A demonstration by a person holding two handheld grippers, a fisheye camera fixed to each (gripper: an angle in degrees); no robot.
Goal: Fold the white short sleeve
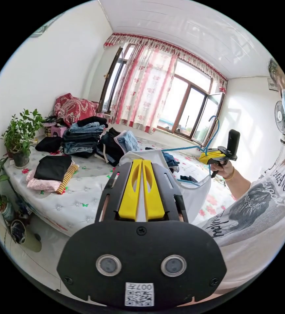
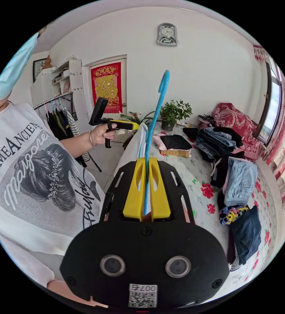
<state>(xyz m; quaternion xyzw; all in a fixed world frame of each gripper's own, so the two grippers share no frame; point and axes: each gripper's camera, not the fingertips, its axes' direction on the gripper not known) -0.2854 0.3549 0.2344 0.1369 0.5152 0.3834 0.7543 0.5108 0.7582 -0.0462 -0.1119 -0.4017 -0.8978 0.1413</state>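
Above the edge of the bed, my left gripper (image 1: 142, 173) has its yellow jaws pressed together on white cloth — that's the white short sleeve (image 1: 195, 193), pinched at what looks like one shoulder. From that pinch the shirt drapes away and down toward my other hand, sagging between the two of us. Out there, my right gripper (image 1: 214, 156) is clamped tight on the blue hanger (image 2: 154, 130), whose wire runs straight up between its jaws with the hook at the top. In the right gripper view the shirt hangs as a narrow white edge just beside the hanger, between it and my left gripper (image 2: 129, 125).

So the garment's long line runs gripper to gripper, left end pinned, right end carried by the hanger. My read: the hanger has to come out first, so the right side must draw away along that line while the left holds. Beyond us, the bed (image 1: 83, 199) lies just below and ahead, a flowered stretch between the folded piles (image 1: 52, 173).
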